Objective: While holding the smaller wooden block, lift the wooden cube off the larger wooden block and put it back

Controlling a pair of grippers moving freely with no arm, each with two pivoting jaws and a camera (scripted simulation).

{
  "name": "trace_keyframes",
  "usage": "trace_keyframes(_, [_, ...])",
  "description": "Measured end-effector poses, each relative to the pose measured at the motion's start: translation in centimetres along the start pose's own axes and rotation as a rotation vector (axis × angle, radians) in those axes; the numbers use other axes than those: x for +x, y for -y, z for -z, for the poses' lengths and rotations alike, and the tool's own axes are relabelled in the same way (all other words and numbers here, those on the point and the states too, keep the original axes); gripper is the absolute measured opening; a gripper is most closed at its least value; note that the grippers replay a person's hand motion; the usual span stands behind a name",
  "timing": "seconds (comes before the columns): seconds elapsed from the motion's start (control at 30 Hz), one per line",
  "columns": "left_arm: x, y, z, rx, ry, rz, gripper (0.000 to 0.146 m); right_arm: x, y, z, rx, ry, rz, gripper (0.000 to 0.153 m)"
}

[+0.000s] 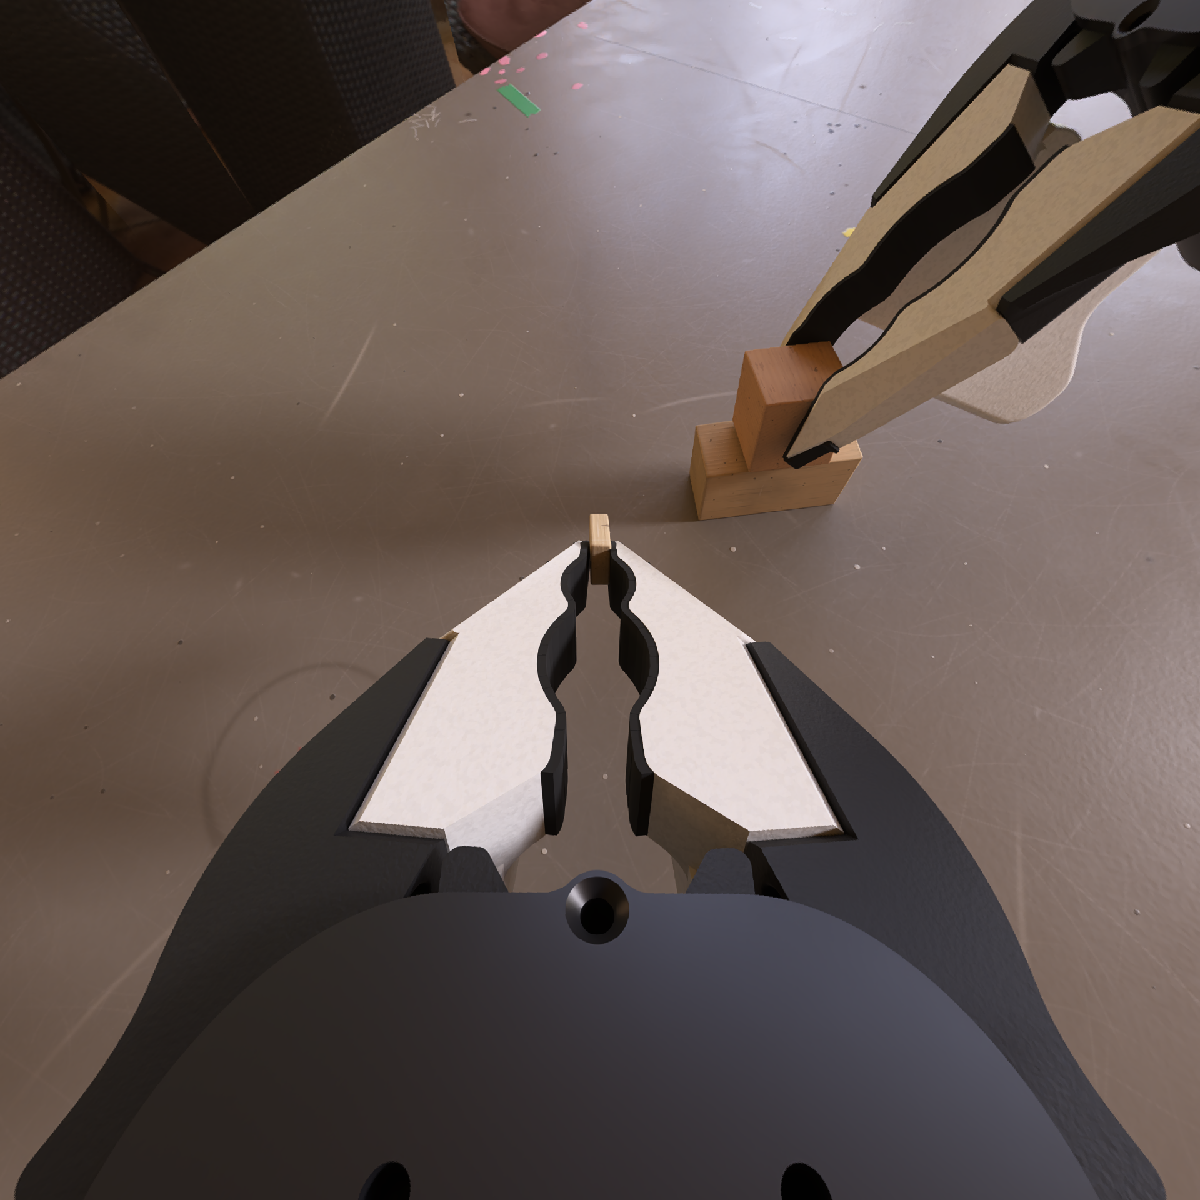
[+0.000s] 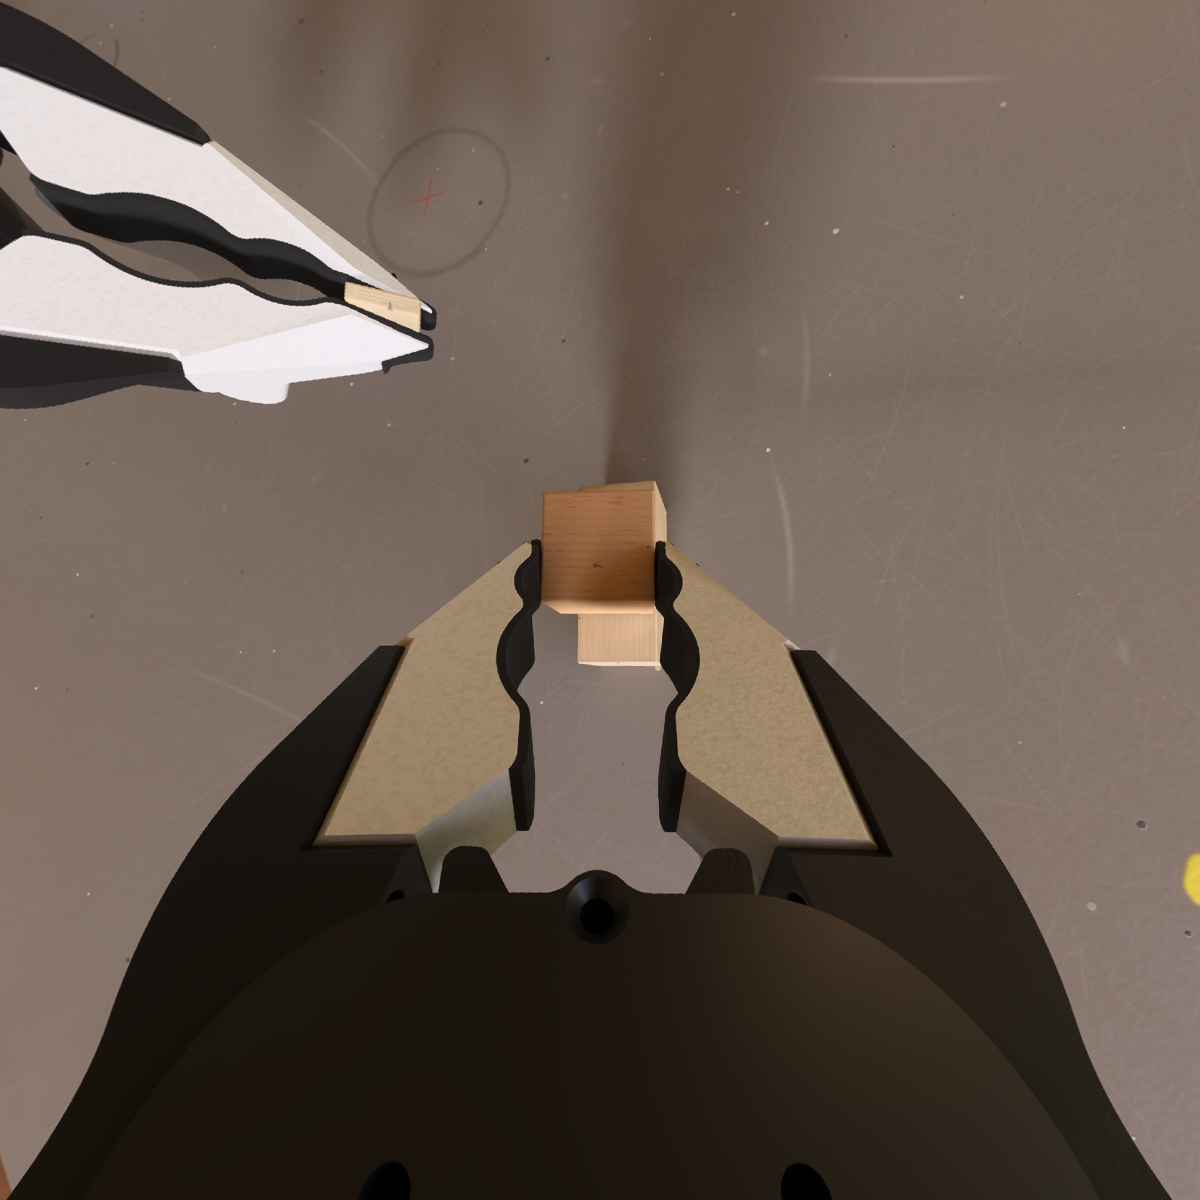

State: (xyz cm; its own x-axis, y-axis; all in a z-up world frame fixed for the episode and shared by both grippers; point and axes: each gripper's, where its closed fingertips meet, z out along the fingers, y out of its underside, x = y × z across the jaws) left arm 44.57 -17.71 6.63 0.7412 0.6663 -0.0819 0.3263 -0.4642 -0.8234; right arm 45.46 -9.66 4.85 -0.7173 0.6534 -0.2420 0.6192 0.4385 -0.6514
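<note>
My left tool (image 1: 599,549) pinches small block (image 1: 599,545); right tool (image 2: 596,571) clamps cube (image 2: 597,552) on big block (image 2: 620,639). Risk: off-centre cube topples when released.

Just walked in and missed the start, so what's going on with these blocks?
Two hand-held grippers are working over a brown table. The left hand-held gripper is shut on the smaller wooden block, held clear of the stack. The right hand-held gripper has its fingers on either side of the wooden cube, which sits on the larger wooden block. Whether the cube is just being picked up or was just put back cannot be told.
</note>
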Motion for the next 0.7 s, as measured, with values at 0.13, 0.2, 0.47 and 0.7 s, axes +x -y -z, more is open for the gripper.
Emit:
trace_keyframes(0.13, [0.0, 0.0, 0.0, -0.002, 0.003, -0.009, 0.005, -0.1, 0.3, 0.7, 0.027, 0.003, 0.009, 0.035])
trace_keyframes(0.2, [0.0, 0.0, 0.0, -0.002, 0.003, -0.007, 0.005, -0.2, 0.2, 1.1, 0.024, 0.010, 0.031, 0.035])
trace_keyframes(0.47, [0.0, 0.0, 0.0, -0.003, 0.001, -0.009, 0.005, 0.1, 0.0, 0.6, 0.005, -0.030, 0.072, 0.035])
trace_keyframes(0.7, [-0.1, -0.1, 0.0, -0.004, 0.006, -0.004, 0.005, 0.2, 0.3, 0.2, 0.012, -0.069, 0.097, 0.035])
